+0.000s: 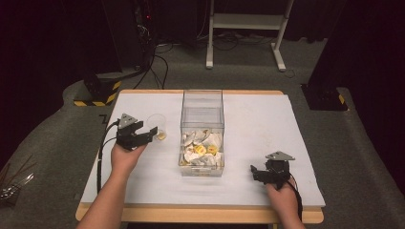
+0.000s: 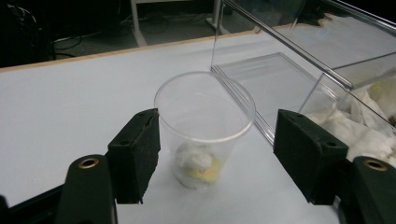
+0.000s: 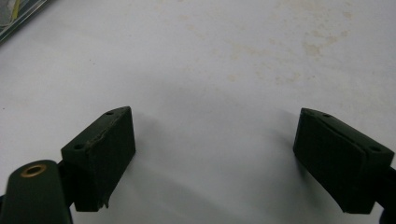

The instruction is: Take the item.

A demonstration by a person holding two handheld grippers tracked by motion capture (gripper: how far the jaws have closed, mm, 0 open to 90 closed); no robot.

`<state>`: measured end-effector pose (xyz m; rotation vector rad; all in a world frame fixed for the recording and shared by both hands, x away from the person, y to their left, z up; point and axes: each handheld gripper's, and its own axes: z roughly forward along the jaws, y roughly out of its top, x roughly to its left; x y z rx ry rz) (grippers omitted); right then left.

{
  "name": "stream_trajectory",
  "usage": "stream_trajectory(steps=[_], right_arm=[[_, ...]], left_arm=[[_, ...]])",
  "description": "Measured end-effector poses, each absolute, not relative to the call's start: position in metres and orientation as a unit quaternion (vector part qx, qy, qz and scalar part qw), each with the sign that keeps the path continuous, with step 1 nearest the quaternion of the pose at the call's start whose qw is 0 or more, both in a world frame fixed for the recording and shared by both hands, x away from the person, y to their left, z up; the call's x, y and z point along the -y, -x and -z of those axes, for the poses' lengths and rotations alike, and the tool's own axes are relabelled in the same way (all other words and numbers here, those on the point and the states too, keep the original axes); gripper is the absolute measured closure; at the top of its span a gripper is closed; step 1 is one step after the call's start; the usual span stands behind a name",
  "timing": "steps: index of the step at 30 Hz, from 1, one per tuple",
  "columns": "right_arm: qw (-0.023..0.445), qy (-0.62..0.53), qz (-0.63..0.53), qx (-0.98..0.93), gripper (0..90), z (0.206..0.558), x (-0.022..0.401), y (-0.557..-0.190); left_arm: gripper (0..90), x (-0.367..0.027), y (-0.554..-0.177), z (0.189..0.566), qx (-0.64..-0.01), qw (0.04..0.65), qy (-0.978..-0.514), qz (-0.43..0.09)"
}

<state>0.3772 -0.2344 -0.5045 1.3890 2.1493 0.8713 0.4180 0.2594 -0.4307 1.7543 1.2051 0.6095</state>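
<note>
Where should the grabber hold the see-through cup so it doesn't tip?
Probably around the clear cup's round wall, below the rim, coming level from the person's side. It stands upright, and the left gripper's open jaws already sit either side of it.

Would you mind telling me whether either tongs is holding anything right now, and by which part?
Nothing is held. The left tongs stand open around the clear plastic cup, jaws apart from its wall; the right tongs are open over bare table.
</note>
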Motion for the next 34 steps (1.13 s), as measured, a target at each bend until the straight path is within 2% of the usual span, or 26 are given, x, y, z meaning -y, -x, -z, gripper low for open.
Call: stream_trajectory(steps=[12,24,34], right_arm=[[0.218,-0.501,-0.314,-0.776,12.8,0.505,0.234,-0.377],[0.218,-0.501,-0.314,-0.776,12.8,0.505,0.234,-0.377],[0.218,-0.501,-0.315,-0.776,12.8,0.505,0.234,-0.377]], left_arm=[[29.1,-0.278,-0.378,0.458,-0.479,0.441,-0.726,-0.222],[26.1,-0.286,-0.346,0.506,-0.476,0.364,-0.776,-0.197],[25.9,-0.284,-0.341,0.508,-0.472,0.354,-0.78,-0.21]])
